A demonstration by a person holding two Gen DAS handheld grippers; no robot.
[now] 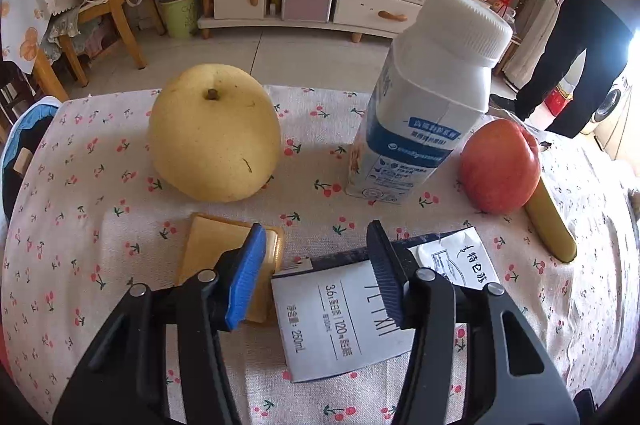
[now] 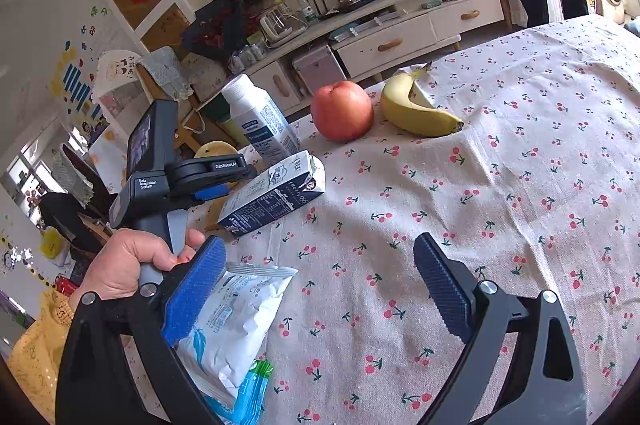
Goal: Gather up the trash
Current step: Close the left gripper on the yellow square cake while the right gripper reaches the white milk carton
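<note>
Right now the left gripper (image 1: 316,265) sits over the flat milk carton (image 1: 340,317), low in the frame. Its jaws straddle the carton's far end, which points up toward the bottle (image 1: 424,105), not pinching yet. The right gripper (image 2: 320,293) is spread wide and empty, farther away.

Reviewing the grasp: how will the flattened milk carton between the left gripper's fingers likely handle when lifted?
The milk carton looks crushed and emptied, so probably light. Its dented top suggests it may buckle further under the left gripper. Its smooth printed faces could slip.
</note>
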